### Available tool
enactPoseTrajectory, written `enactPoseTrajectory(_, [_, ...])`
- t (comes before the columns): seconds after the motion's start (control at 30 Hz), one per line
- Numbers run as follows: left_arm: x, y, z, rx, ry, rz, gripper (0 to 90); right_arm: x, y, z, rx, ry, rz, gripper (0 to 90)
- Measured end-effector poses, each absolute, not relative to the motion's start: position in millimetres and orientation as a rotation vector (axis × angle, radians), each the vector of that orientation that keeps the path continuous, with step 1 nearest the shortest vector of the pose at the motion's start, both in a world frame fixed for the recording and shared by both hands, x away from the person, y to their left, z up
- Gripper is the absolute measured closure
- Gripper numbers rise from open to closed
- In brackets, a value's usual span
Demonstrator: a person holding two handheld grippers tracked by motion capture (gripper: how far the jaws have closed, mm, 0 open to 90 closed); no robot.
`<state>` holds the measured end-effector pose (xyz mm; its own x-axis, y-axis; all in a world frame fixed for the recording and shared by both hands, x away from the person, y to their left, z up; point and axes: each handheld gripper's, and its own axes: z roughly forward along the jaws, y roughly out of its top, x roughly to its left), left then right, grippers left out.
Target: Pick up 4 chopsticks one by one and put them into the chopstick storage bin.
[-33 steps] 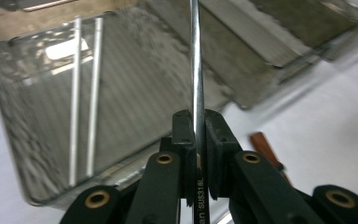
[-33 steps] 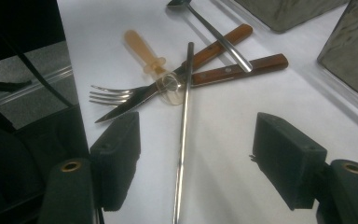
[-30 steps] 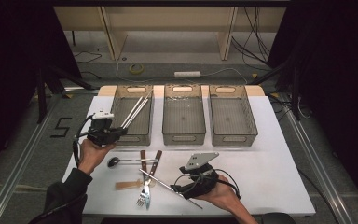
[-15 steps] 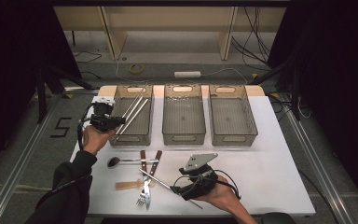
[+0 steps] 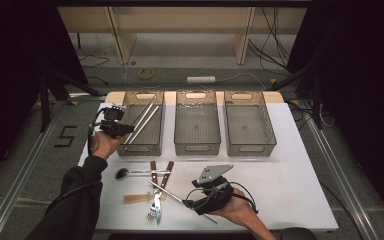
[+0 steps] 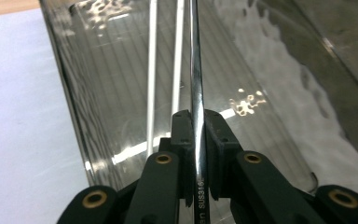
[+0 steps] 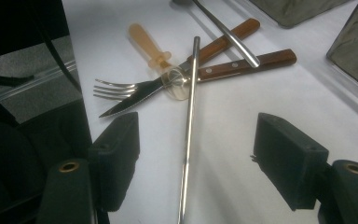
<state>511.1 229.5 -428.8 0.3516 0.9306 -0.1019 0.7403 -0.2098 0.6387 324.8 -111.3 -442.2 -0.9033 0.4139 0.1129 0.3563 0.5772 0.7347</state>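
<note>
My left gripper [image 5: 116, 128] is shut on a steel chopstick [image 6: 196, 88] and holds it over the near left corner of the left grey bin [image 5: 130, 148]. Its far end slants into the bin. Two more chopsticks [image 6: 152, 79] lie inside that bin, beyond its clear wall [image 6: 93, 107]. My right gripper [image 7: 200, 154] is open and low over the table, jaws wide apart on either side of another steel chopstick [image 7: 189, 135] that lies flat. In the high view this gripper [image 5: 202, 196] is near the front edge.
A cutlery pile lies beyond the loose chopstick: a fork [image 7: 116, 88], two wooden-handled knives [image 7: 256, 60], a metal spoon [image 5: 122, 173] and a beige plastic spoon [image 7: 149, 42]. Middle bin [image 5: 197, 145] and right bin [image 5: 250, 145] stand in a row with the left one.
My left gripper has carried its chopstick away from me and a little right, up to the left bin's corner. The right gripper has hardly moved.
</note>
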Motion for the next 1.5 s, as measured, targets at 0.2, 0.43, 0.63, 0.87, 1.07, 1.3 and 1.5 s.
enactPoseTrajectory(0.2, [503,228,-423,1.996,1.408,0.396,62.5,325,-112,-442,0.664,2.725,1.243,32.4])
enactPoseTrajectory(0.43, [472,225,-408,1.922,1.273,0.322,44.5,325,-111,-444,0.659,2.745,1.206,32.7])
enactPoseTrajectory(0.63, [447,219,-395,1.888,1.176,0.316,34.9,324,-107,-446,0.691,2.754,1.169,34.7])
enactPoseTrajectory(0.87, [422,211,-390,1.890,1.082,0.326,27.8,323,-101,-452,0.698,2.787,1.113,40.1])
enactPoseTrajectory(1.07, [403,209,-395,1.895,1.022,0.315,23.9,322,-94,-458,0.720,2.797,1.040,46.9])
enactPoseTrajectory(1.3, [383,208,-403,1.896,0.969,0.306,21.6,325,-85,-465,0.756,2.803,0.982,54.2])
enactPoseTrajectory(1.5, [370,209,-411,1.884,0.957,0.301,20.9,328,-78,-469,0.746,2.820,0.925,60.5])
